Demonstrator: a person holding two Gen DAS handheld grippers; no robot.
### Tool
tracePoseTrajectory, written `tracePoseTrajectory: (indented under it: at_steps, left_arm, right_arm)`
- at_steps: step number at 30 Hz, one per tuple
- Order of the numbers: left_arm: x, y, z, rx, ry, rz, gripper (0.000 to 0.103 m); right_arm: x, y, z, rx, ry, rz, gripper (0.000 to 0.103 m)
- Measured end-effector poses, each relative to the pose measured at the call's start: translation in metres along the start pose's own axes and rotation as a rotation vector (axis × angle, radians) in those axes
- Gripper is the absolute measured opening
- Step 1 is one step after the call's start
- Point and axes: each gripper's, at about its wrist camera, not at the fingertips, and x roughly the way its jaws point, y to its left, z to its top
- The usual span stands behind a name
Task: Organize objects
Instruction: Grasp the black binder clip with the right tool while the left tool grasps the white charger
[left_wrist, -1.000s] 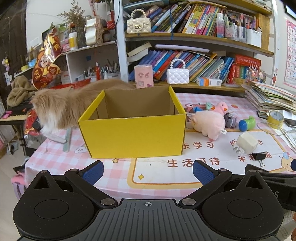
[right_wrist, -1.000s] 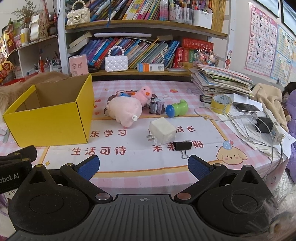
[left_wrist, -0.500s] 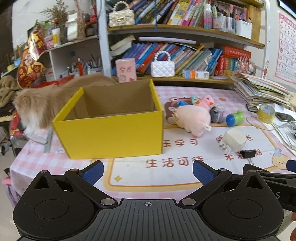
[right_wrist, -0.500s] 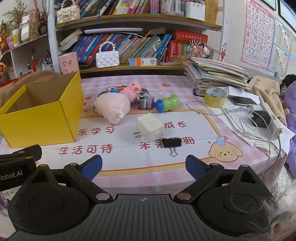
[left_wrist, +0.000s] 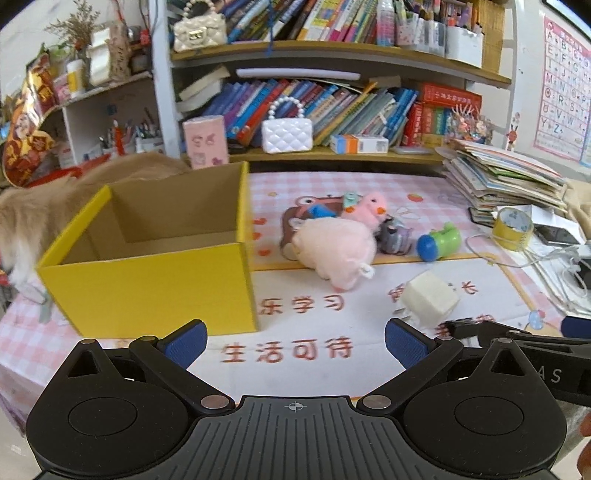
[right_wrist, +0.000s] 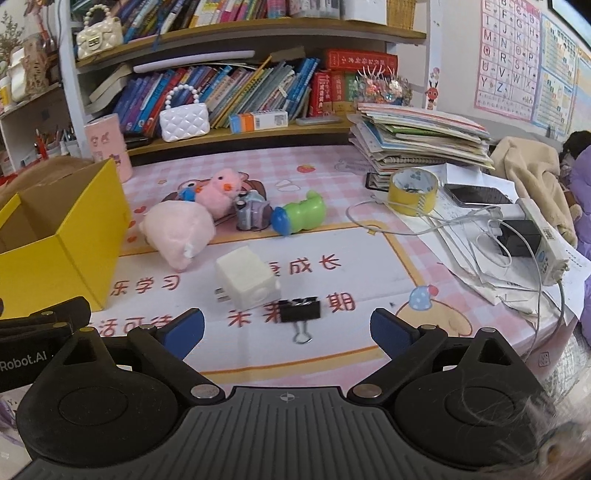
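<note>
An empty yellow cardboard box (left_wrist: 155, 288) (right_wrist: 55, 258) stands open on the left of the table. To its right lie a big pink plush (left_wrist: 338, 249) (right_wrist: 177, 232), a small pink duck plush (right_wrist: 221, 190), a grey toy camera (right_wrist: 253, 214), a green and blue toy (right_wrist: 299, 218), a white charger block (right_wrist: 247, 282) (left_wrist: 428, 297) and a black binder clip (right_wrist: 301, 310). My left gripper (left_wrist: 293, 341) is open, empty, near the box's front corner. My right gripper (right_wrist: 286, 328) is open, empty, just short of the clip.
A fluffy tan cat (left_wrist: 33, 206) stands behind the box at the left. A book stack (right_wrist: 417, 136), yellow tape roll (right_wrist: 413, 190), phone (right_wrist: 476, 194), cables and a power strip (right_wrist: 543, 236) crowd the right side. Bookshelves (right_wrist: 240, 74) line the back.
Both grippers have shifted to the right along the table's front; the box and toys slid left in both views. The charger and clip now lie closer to the right gripper. Both grippers stay open.
</note>
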Motion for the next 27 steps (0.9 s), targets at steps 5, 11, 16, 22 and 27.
tracePoseTrajectory:
  at_steps: [5, 11, 16, 22, 27]
  left_arm:
    - [0.018, -0.016, 0.004, -0.022, 0.036, -0.009, 0.103]
    - [0.035, -0.029, 0.011, -0.063, 0.061, 0.035, 0.103]
    - [0.044, -0.033, 0.017, -0.103, 0.078, 0.097, 0.103]
    - [0.049, -0.041, 0.021, -0.12, 0.096, 0.127, 0.103]
    - [0.056, -0.054, 0.025, -0.136, 0.093, 0.092, 0.103]
  right_arm:
    - [0.02, -0.02, 0.008, -0.017, 0.021, 0.03, 0.088]
    - [0.055, -0.033, 0.014, -0.068, 0.105, 0.114, 0.064]
    - [0.086, -0.034, 0.016, -0.121, 0.181, 0.175, 0.054]
    - [0.116, -0.03, 0.016, -0.191, 0.227, 0.209, 0.051]
    - [0.118, -0.04, 0.019, -0.221, 0.229, 0.246, 0.039]
